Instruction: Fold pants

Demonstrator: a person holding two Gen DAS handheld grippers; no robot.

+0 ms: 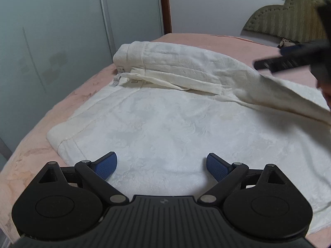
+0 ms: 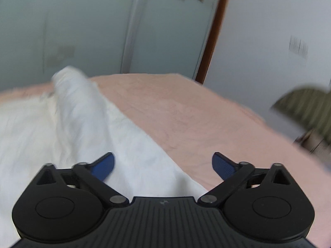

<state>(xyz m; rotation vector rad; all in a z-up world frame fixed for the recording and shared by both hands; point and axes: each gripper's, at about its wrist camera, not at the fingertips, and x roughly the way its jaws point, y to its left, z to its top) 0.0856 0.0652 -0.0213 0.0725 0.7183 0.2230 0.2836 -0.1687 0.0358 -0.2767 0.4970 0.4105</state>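
Note:
White pants [image 1: 165, 119] lie spread on a pink bed. One part of them [image 1: 186, 70] is folded over the far side, with the waistband and a drawstring at the left. My left gripper [image 1: 162, 165] is open and empty, low over the near part of the pants. My right gripper [image 2: 163, 166] is open and empty above the pants' right edge [image 2: 134, 144], where white cloth meets pink cover. The right gripper also shows in the left wrist view [image 1: 289, 60] as a dark blurred shape at the far right, above the folded part.
The pink bed cover [image 2: 186, 113] extends right of the pants. Pale wardrobe doors [image 1: 62, 41] stand close behind the bed at the left. A brown door frame [image 1: 165, 6] and white wall are behind. An olive padded headboard [image 1: 285, 20] is at the far right.

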